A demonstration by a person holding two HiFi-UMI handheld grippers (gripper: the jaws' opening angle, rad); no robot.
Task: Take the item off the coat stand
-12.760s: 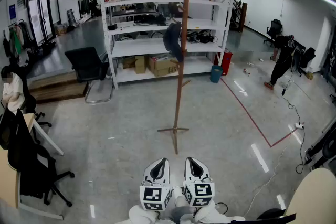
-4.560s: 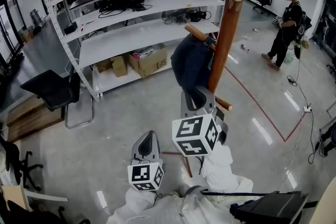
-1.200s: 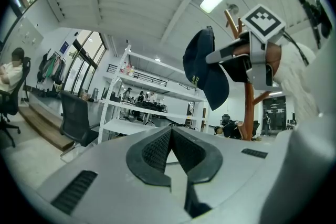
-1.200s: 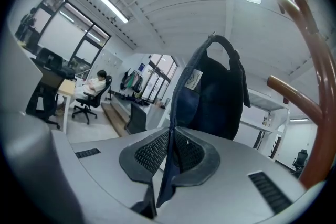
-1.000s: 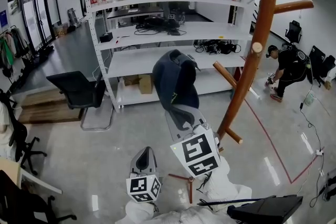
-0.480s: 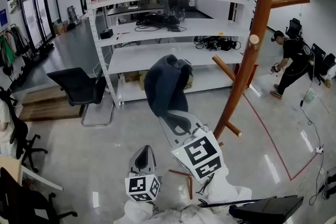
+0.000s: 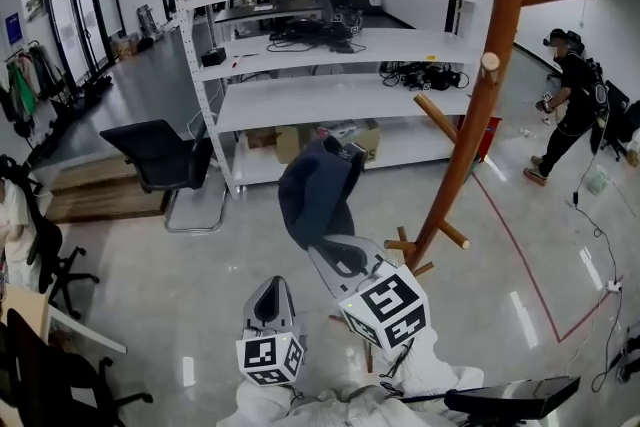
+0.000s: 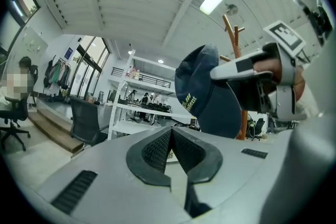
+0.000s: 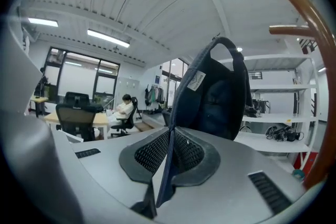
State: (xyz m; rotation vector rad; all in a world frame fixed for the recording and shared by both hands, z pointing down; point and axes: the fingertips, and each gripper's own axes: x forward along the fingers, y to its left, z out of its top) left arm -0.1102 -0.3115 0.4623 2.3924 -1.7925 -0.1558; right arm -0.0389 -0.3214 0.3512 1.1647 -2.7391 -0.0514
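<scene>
Removal judged effectively complete: right gripper (image 7: 333,253), jaws pinched on the cap (image 7: 318,190) edge, holds it at frame centre, clear of the stand (image 7: 478,115) at right; left gripper (image 7: 270,290) closed, empty; next, carry the cap clear.
</scene>
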